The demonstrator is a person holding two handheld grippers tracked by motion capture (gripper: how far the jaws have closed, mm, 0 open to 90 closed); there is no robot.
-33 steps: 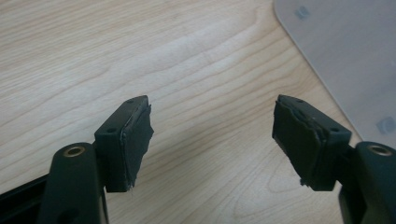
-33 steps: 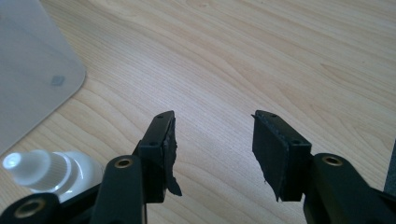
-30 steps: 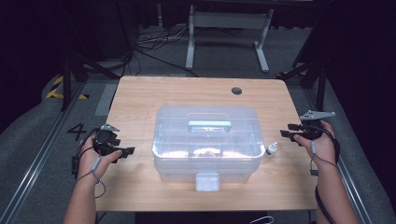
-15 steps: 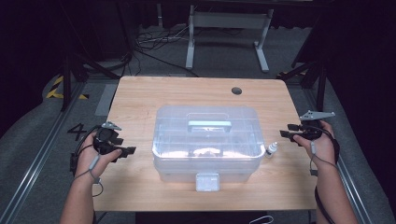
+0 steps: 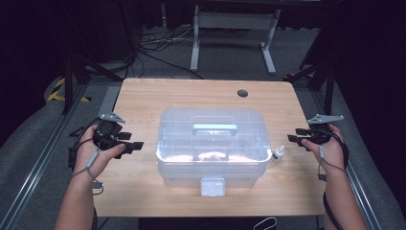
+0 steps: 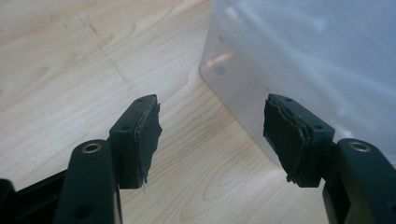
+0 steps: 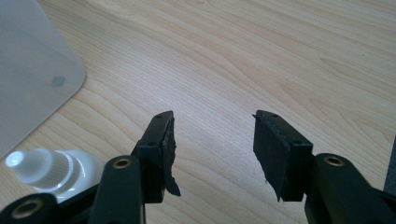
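High overhead, two close fingertip views; shared box (image 5: 213, 143), table (image 5: 143, 100).

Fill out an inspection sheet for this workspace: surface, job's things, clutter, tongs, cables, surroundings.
Surface: wooden table, round hole near far edge.
Job's things: clear plastic box, lid on, handle on top, latch in front; small white-capped bottle upright by its right side.
Clutter: nothing seen.
Tongs: left tongs open, nothing between them, jaws just closed a little; right tongs open, holding nothing, near the bottle.
Cables: one trails from each hand; loose cables on floor beyond.
Surroundings: dark room, metal stand behind the table.
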